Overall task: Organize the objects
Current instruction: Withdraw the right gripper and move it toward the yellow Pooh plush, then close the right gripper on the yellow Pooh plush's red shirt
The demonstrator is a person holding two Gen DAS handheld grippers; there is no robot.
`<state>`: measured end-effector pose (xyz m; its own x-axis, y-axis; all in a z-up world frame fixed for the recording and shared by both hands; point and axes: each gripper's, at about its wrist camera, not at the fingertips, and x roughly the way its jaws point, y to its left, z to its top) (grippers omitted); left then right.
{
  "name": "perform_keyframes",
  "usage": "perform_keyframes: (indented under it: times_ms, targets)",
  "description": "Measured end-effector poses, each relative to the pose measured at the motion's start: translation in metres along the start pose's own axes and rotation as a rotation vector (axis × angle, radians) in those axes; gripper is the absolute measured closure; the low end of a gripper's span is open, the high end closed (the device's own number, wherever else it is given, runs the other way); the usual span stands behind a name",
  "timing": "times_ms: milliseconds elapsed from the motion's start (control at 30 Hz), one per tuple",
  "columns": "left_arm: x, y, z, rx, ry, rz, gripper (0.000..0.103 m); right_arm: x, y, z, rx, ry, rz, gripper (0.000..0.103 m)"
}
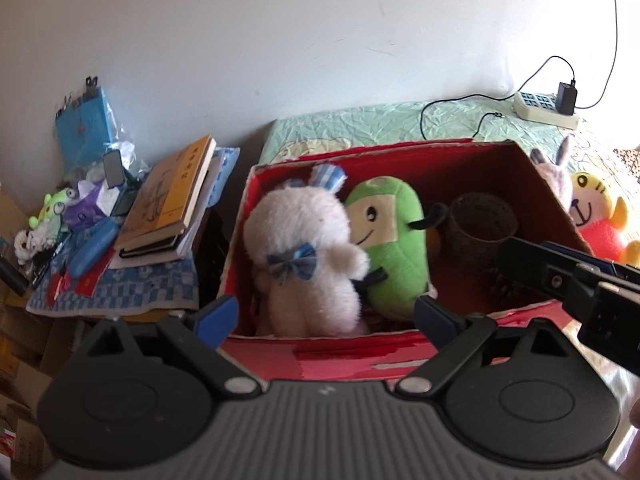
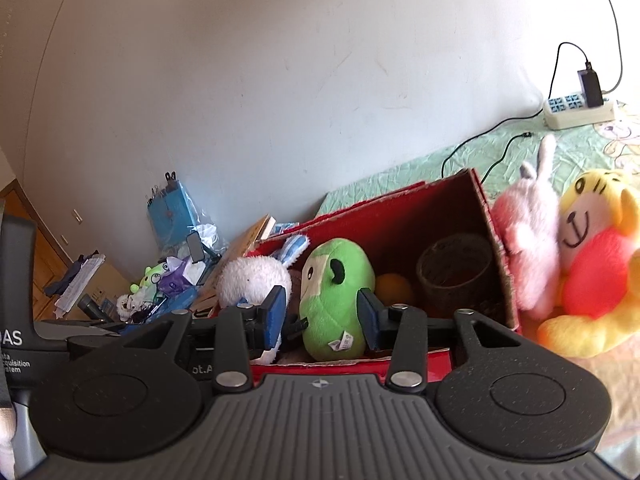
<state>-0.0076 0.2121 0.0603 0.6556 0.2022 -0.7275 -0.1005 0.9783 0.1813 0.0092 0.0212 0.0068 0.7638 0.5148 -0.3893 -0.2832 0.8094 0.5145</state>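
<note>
An open red cardboard box (image 1: 400, 356) sits on a bed covered with a pale green patterned sheet (image 1: 360, 124). Inside it, at the left end, a white fluffy plush rabbit with a blue checked bow (image 1: 304, 248) stands upright, its long axis vertical and its blue checked ear pointing up toward the wall. Touching its right side, a green bean-shaped plush toy with a cream face (image 1: 390, 240) also stands on end, leaning slightly. To the right of both lie a small orange ball (image 2: 394, 286) and a dark woven round basket (image 1: 482, 220).

The left claw (image 1: 326, 312) hovers over the box's near edge with its blue pads spread wide, nothing between them. The right claw (image 2: 322, 312) has its pads apart on either side of the green toy, not pressing it.

Outside the box's right wall, a pink plush rabbit (image 2: 528, 236) leans against a yellow and orange plush tiger (image 2: 592, 264).
</note>
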Motion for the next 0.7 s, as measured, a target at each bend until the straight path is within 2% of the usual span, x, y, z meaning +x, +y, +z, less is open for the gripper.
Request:
perform_keyframes:
  times_ms: [433,700]
  targets:
    - [-0.012,-0.048,0.010,0.004,0.015,0.004,0.008,-0.032,-0.034,0.013,-0.013,-0.002,0.017,0.060]
    - [-0.028,-0.098,0.020,0.027,-0.030,-0.064,0.008,-0.065,-0.085,0.026,0.026,-0.017,0.019,0.059]
